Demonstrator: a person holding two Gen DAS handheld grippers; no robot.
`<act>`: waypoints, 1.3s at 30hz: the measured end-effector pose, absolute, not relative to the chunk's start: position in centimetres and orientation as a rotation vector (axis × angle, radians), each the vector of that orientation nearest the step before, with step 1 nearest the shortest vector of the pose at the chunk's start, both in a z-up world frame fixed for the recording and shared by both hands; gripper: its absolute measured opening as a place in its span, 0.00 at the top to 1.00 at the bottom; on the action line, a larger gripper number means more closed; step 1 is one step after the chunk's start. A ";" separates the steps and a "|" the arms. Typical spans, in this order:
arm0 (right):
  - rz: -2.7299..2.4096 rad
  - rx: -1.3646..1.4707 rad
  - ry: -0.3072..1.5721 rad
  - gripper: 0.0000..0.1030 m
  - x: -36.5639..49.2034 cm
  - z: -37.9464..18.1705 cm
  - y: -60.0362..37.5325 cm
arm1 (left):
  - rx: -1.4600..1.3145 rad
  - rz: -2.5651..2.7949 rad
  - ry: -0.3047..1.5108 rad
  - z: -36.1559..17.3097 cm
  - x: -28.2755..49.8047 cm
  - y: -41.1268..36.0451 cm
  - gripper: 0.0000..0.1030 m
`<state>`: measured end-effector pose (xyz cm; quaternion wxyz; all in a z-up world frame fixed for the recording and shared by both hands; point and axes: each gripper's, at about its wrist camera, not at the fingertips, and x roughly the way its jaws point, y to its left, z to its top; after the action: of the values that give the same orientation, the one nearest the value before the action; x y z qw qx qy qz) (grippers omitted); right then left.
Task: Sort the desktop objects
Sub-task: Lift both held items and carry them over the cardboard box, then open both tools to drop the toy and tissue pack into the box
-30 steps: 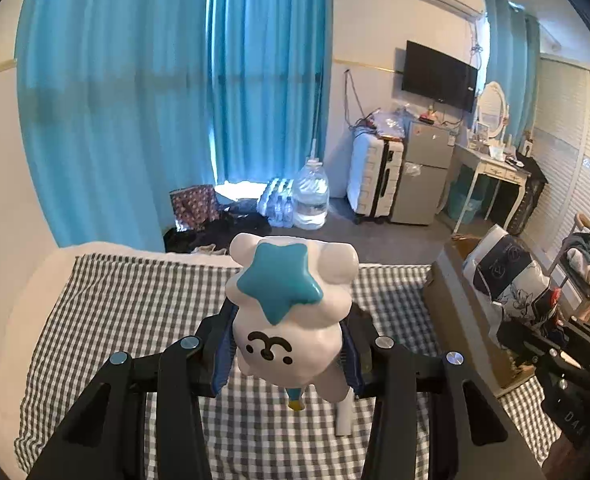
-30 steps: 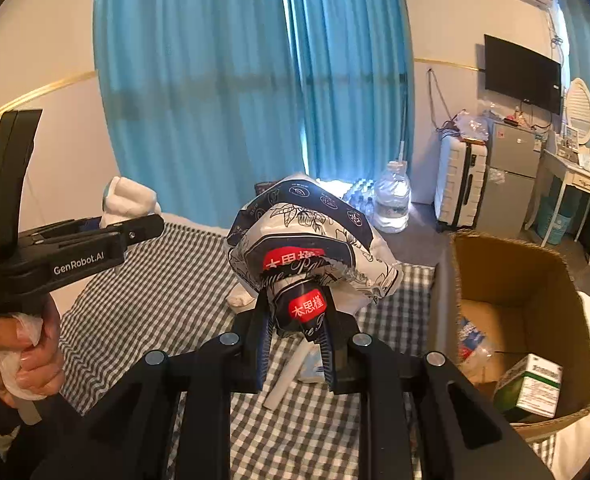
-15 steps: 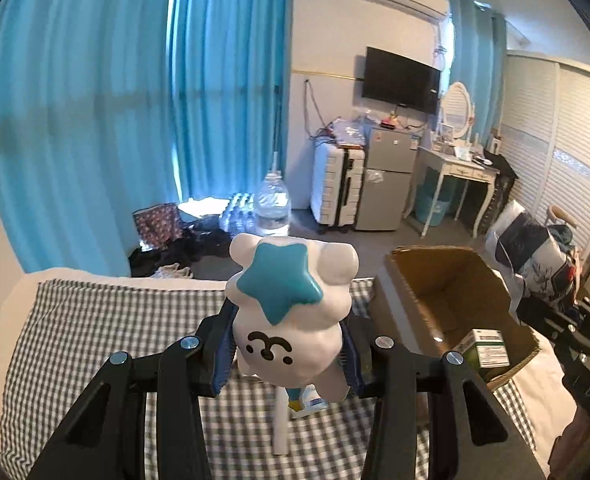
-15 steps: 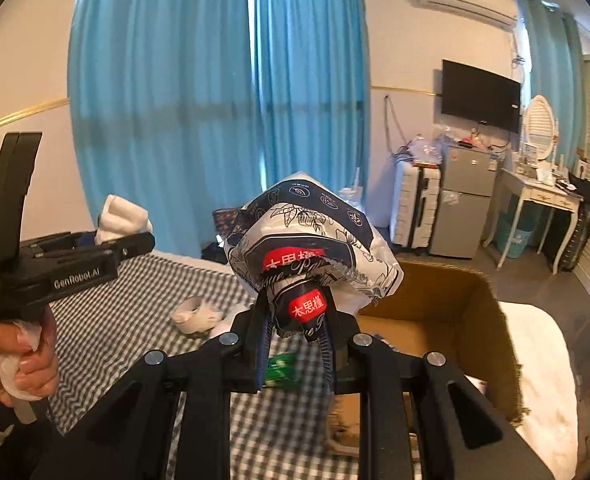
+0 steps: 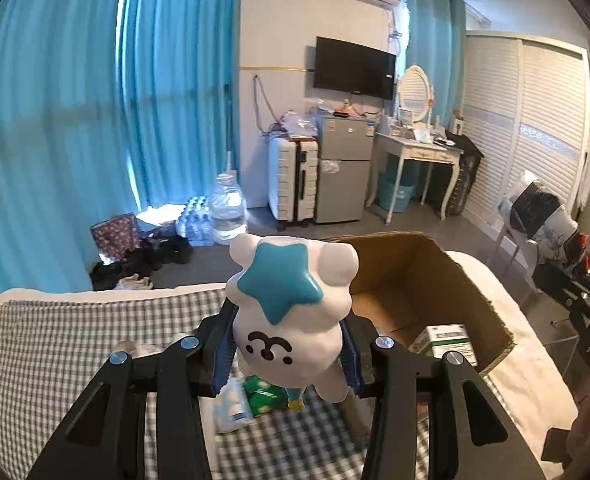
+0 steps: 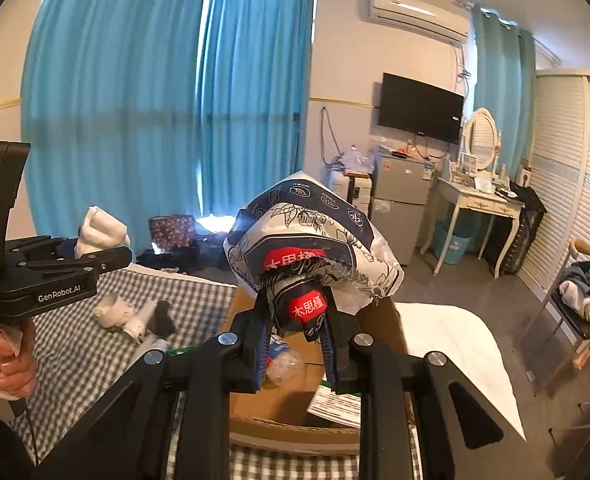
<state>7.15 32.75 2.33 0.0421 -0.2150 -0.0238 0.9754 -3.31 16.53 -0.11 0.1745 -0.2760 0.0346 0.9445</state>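
Note:
My left gripper (image 5: 287,354) is shut on a white toy figure with a teal star (image 5: 291,312), held in the air over the checked cloth (image 5: 55,344), left of the open cardboard box (image 5: 455,280). My right gripper (image 6: 297,344) is shut on a dark-blue and white tissue pack with a red label (image 6: 307,252), held above the same cardboard box (image 6: 295,400). The left gripper with the toy (image 6: 95,232) also shows at the left of the right wrist view.
A green-and-white carton (image 5: 447,340) lies in the box. A small white packet (image 5: 231,404) and a green packet (image 5: 263,392) lie on the cloth. White crumpled items and a dark object (image 6: 135,316) lie farther left. Beyond the bed are floor and furniture.
Both grippers have swung right with their loads. The box has come into the middle of both views, and the right gripper now hangs over its opening.

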 end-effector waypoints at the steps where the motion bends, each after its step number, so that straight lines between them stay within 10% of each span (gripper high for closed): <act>1: 2.981 -0.663 -0.069 0.79 7.1 2.2 33.1 | -0.779 2.670 0.098 -0.1 -3.4 17.1 0.56; 29: 2.783 -1.236 0.106 0.76 -1.6 -10.7 40.6 | -1.001 2.378 0.296 -10.2 -10.3 32.1 0.56; 34: 2.770 -1.257 0.090 0.63 -1.5 -11.5 40.8 | -1.019 2.360 0.327 -10.6 -10.3 33.1 0.54; 39: 2.790 -1.171 0.005 0.37 -0.3 -10.8 40.0 | -0.984 2.393 0.277 -9.1 -10.1 32.4 0.27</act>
<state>-0.30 40.02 -10.77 0.0579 -0.3864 0.0015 0.9205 -10.07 32.45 -9.10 0.2666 -0.3645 0.1027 0.8863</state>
